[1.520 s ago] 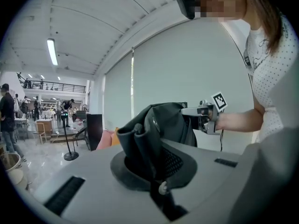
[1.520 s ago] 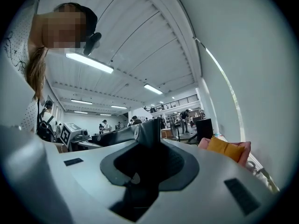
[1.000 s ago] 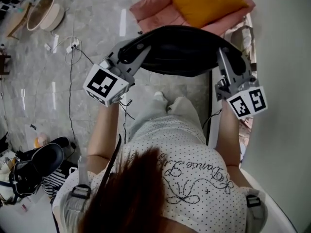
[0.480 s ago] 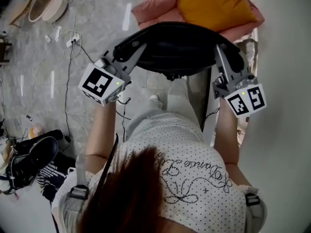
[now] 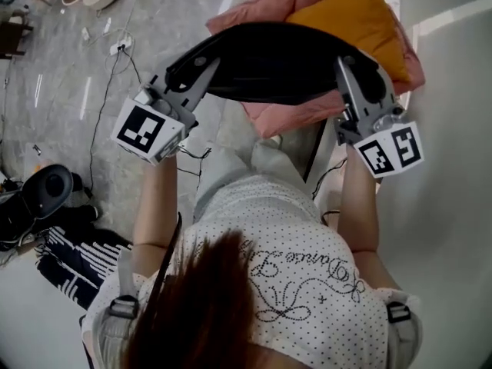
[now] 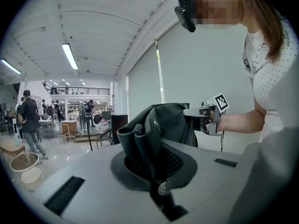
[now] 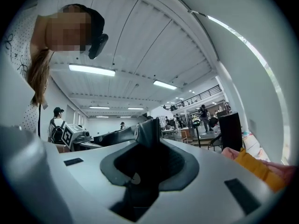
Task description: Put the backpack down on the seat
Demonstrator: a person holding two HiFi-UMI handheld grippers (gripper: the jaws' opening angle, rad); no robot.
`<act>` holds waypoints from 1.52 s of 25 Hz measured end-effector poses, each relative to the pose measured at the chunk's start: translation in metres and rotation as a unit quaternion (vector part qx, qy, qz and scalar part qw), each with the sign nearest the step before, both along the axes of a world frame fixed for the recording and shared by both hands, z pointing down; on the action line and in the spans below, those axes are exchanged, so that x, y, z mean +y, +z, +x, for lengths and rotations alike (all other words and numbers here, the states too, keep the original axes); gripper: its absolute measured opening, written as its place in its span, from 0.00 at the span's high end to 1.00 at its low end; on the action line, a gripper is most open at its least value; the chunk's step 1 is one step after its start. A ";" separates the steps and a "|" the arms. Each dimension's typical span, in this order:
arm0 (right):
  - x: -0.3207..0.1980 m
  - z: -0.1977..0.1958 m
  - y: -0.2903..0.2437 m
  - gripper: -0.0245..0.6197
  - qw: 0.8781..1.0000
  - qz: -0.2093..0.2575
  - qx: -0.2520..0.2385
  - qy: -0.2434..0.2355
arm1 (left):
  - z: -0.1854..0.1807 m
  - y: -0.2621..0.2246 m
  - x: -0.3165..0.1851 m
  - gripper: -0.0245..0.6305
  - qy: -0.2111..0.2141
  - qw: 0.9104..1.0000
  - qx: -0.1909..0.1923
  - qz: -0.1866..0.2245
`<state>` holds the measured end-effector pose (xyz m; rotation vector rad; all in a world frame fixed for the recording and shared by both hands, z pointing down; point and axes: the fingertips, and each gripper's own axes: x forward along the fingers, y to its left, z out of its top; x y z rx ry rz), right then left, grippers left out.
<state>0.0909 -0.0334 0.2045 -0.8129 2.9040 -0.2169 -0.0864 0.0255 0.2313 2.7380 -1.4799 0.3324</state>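
A black backpack (image 5: 265, 64) hangs between my two grippers, held up in the air. My left gripper (image 5: 201, 66) is shut on its left end, where bunched black fabric (image 6: 149, 134) runs into the jaws. My right gripper (image 5: 360, 69) is shut on its right end, a black strap or edge (image 7: 147, 129) pinched between the jaws. The seat, a pink cushion (image 5: 307, 110) with an orange cushion (image 5: 361, 21) on it, lies straight below and beyond the backpack. The orange cushion (image 7: 259, 169) also shows low at the right in the right gripper view.
A white wall panel (image 5: 453, 129) stands close on the right. On the grey floor to the left are a cable with a power strip (image 5: 117, 48), a black rounded object (image 5: 46, 191) and a striped cloth (image 5: 69, 260). A person (image 6: 29, 122) walks in the hall behind.
Both grippers and the backpack have moved forward, from above bare floor to above the pink cushion. The seat has come nearer in the head view. Both grips are unchanged.
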 end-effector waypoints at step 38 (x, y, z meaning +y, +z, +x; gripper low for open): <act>-0.148 -0.004 0.356 0.82 0.931 -0.287 0.172 0.146 | -0.011 0.320 -0.231 0.94 0.184 0.952 -0.080 -0.229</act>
